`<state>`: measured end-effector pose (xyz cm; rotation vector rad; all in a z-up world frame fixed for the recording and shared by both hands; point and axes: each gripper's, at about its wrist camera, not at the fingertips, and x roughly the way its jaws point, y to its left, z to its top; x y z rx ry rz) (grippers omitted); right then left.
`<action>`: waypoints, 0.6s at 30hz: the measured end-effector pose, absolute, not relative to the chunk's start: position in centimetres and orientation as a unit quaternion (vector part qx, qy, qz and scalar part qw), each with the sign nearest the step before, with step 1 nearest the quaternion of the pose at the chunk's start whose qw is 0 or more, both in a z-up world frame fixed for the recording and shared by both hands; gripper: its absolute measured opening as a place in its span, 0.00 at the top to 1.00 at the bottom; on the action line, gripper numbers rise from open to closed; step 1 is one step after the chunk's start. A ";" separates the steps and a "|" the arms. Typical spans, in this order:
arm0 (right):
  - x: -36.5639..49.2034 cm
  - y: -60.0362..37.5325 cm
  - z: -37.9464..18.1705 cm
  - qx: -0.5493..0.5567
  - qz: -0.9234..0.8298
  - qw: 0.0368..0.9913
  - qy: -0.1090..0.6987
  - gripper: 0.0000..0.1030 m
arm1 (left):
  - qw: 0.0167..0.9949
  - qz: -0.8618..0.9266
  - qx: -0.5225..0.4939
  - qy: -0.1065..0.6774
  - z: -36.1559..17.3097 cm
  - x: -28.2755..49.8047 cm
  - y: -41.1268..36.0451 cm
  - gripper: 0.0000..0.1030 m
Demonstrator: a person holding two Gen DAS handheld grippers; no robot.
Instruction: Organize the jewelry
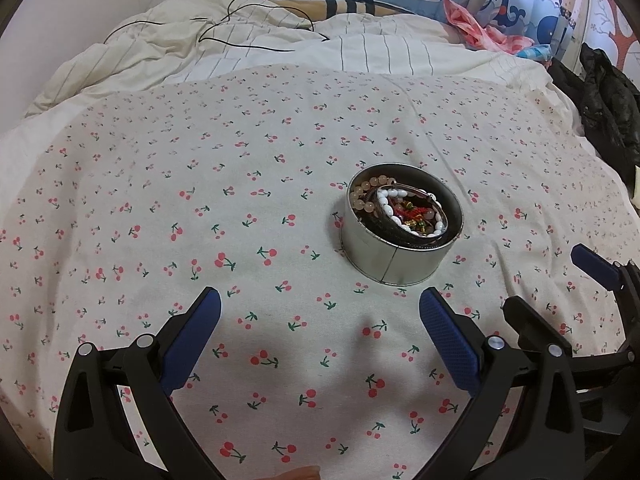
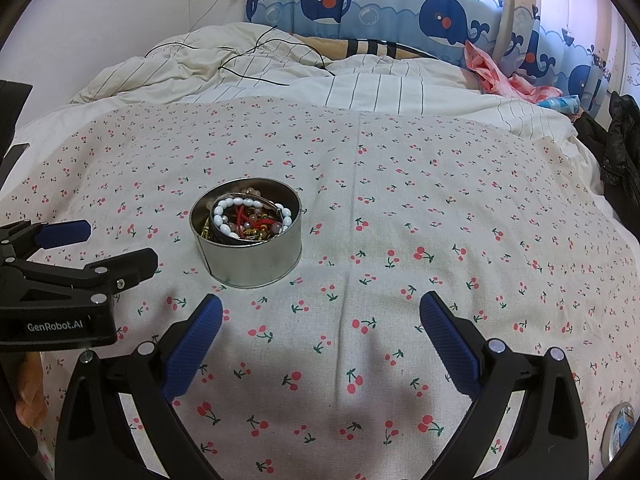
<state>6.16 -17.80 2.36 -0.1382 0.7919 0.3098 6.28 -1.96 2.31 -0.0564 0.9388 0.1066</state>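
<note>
A round metal tin (image 1: 394, 264) (image 2: 256, 260) stands on the cherry-print cloth (image 1: 200, 208) (image 2: 440, 220). It holds a tangle of jewelry (image 1: 400, 212) (image 2: 248, 220): white and pinkish bead bracelets, red cord, gold bits. My left gripper (image 1: 320, 312) hovers open just short of the tin and a little to its left, with nothing between its blue pads. My right gripper (image 2: 320, 312) is open too, near and to the right of the tin, empty. In the right wrist view the left gripper (image 2: 100, 246) shows at the left edge. In the left wrist view the right gripper (image 1: 560, 280) shows at the right edge.
The cloth lies over a bed with a rumpled striped duvet (image 1: 280, 52) (image 2: 360, 84) and a black cable (image 1: 248, 40) behind. Whale-print curtains (image 2: 400, 8) hang at the back. Dark clothing (image 1: 608, 100) sits at the right edge. A round lid-like disc (image 2: 618, 432) lies at the near right.
</note>
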 end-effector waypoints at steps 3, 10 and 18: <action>6.2 -17.8 2.4 -0.067 0.150 0.909 0.384 0.08 | 0.888 0.056 -0.023 0.457 2.3 6.5 -2.0 0.07; 6.2 -17.8 2.4 -0.067 0.150 0.909 0.384 0.08 | 0.886 0.052 -0.029 0.459 2.3 6.5 -1.9 0.07; 6.2 -17.8 2.3 -0.066 0.150 0.909 0.383 0.08 | 0.902 0.078 -0.019 0.424 3.0 5.6 -1.6 0.07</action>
